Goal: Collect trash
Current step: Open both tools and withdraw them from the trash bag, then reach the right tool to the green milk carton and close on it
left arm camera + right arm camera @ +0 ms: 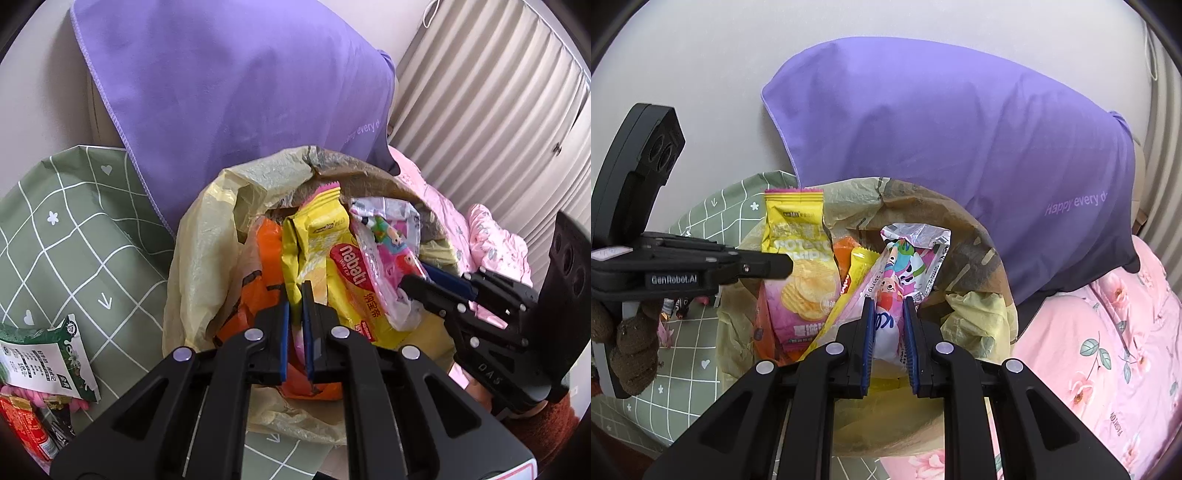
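- The trash bag [207,266], pale yellow and thin, stands open with wrappers packed upright inside it.
- The left gripper [295,295] is nearly closed, pinching the lower edge of the yellow chip bag [314,236] inside the trash bag.
- The right gripper [888,310] is closed on the pink cartoon wrapper [908,258], which stands in the trash bag beside the chip bag.
- Crowding the trash bag: an orange bag [266,258] and a yellow-red wafer pack [351,280] press against both held wrappers.
- Behind the trash bag hangs a purple cloth [240,81]; its lower edge reaches the bag's rim.
- Left of the trash bag lies a green checked cloth [74,229]; to the right, pink floral bedding [1108,350].
- Only the left view shows a green-white packet [44,358] and a red packet [26,424] lying on the checked cloth, well left of the trash bag, and pleated curtains [498,92] to the right behind it.
- Only the right view shows the chip bag's full front with its pictured chips, and a brown-gloved hand [631,343] gripping the left gripper's handle left of the trash bag.
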`<state>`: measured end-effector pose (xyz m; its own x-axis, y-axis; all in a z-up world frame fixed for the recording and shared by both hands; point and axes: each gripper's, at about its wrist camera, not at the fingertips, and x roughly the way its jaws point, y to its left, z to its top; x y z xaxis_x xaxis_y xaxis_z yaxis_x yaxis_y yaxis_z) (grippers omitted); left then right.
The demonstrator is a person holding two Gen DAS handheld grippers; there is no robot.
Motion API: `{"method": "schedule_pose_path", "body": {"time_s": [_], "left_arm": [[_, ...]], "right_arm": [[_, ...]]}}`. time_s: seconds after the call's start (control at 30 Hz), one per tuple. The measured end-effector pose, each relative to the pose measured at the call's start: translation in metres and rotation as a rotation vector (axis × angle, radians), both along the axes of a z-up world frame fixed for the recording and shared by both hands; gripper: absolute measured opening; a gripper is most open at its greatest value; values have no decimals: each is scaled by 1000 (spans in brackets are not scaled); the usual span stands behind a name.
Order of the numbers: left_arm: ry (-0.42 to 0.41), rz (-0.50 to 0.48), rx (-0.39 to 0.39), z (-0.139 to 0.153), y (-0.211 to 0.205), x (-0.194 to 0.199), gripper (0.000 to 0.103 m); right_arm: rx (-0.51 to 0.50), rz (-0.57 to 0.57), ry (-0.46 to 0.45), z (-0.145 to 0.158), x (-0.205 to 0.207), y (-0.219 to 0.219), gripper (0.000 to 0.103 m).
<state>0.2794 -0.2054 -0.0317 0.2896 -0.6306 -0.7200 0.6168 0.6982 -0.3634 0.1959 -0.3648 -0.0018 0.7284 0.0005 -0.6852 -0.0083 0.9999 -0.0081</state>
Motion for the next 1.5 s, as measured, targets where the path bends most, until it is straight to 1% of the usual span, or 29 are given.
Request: {"method": "schedule_pose_path", "body": {"time_s": [0.03,0.07,0.1,0.13,0.17,0.2,0.23,0.27,0.3,0.33,0.43,0.57,0.67,0.77,0.83,0.87,0.93,1.0,1.07,1.17,1.27,1.4,1.5], "left_arm": [[3,6,-20,2,2,0,7],[7,6,-36,3,5,0,10],[14,3,-47,3,5,1,18],[19,2,-54,4,6,0,33],[23,5,-65,6,8,0,38],[20,12,-77,8,11,-1,43],[12,19,-82,11,13,-2,45],[-6,41,-84,15,17,-5,47],[-16,54,-87,19,21,-6,51],[-34,78,-92,23,27,-10,54],[-77,143,-96,34,44,-20,55],[-166,248,-119,48,83,-40,56],[-219,344,-107,53,119,-50,58],[-234,435,-103,51,163,-60,58],[-239,500,-95,47,190,-67,58],[-238,549,-82,43,210,-72,58],[-235,606,-62,38,235,-77,59],[-229,675,-28,30,264,-85,59],[-218,725,-6,22,285,-95,59],[-197,790,35,6,317,-109,59],[-169,822,76,-8,336,-117,60],[-98,855,134,-37,361,-122,60],[-43,871,140,-55,374,-121,60]], "right_arm": [[-9,-1,-6,0,-1,0,16],[-13,-2,-7,-1,-4,1,17],[-14,-5,-5,-2,-3,1,17],[-12,-4,-5,-3,-3,1,17],[-9,-4,-8,-3,-3,1,17],[-6,-7,-10,-3,-3,1,20],[2,-4,-12,-3,-3,1,23],[2,2,-18,-2,-4,2,31],[-3,4,-24,-2,-5,3,36],[-14,2,-27,-1,-5,5,37],[-40,-3,-34,1,-7,10,38],[-37,-4,-86,10,-12,17,39],[9,5,-131,21,-12,23,40],[80,55,-175,31,-13,35,40],[92,92,-196,36,-13,48,40],[91,115,-204,37,-12,56,40],[84,161,-214,39,-11,75,41],[85,206,-216,38,-8,91,48],[104,252,-200,34,-6,106,48],[137,319,-150,23,0,131,48],[157,368,-96,9,8,156,48],[200,400,-45,-8,17,180,48],[176,437,-18,-19,21,201,48]]}}
